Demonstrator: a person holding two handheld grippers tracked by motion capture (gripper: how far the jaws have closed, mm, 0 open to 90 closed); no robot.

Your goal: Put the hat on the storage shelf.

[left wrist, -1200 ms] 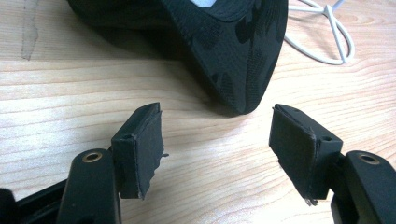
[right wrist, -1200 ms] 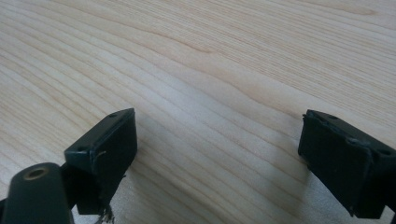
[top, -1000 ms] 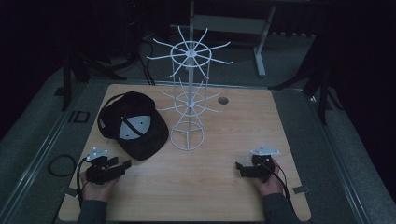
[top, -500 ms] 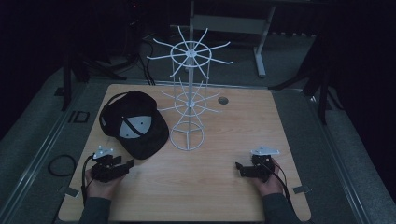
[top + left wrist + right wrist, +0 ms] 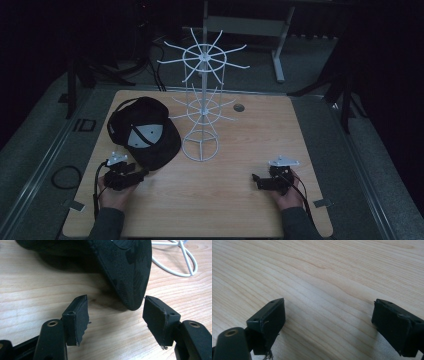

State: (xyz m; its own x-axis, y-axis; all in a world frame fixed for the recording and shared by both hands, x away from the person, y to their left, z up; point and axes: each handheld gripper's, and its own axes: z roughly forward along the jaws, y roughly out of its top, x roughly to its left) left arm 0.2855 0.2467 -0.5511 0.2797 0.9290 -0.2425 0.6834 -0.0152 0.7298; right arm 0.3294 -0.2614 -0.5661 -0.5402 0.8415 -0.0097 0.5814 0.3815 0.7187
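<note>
A black cap [image 5: 144,134] lies upside down on the left of the wooden table [image 5: 250,140], its pale inner label showing. Its brim [image 5: 127,270] points toward my left gripper [image 5: 134,176], which is open just short of the brim's front edge. In the left gripper view the brim tip hangs between the two jaws of that gripper [image 5: 116,315] without touching them. A white wire rack [image 5: 202,105] with radiating hooks stands mid-table. My right gripper [image 5: 261,181] rests open near the front right, and in its own view that gripper [image 5: 328,322] has only bare wood between its jaws.
The rack's round wire base [image 5: 178,258] sits just right of the cap. A small round hole [image 5: 238,107] marks the table's far side. Dark floor, cables [image 5: 64,176] and stand legs surround the table.
My left gripper has moved forward and right toward the cap's brim. The right gripper has stayed put.
</note>
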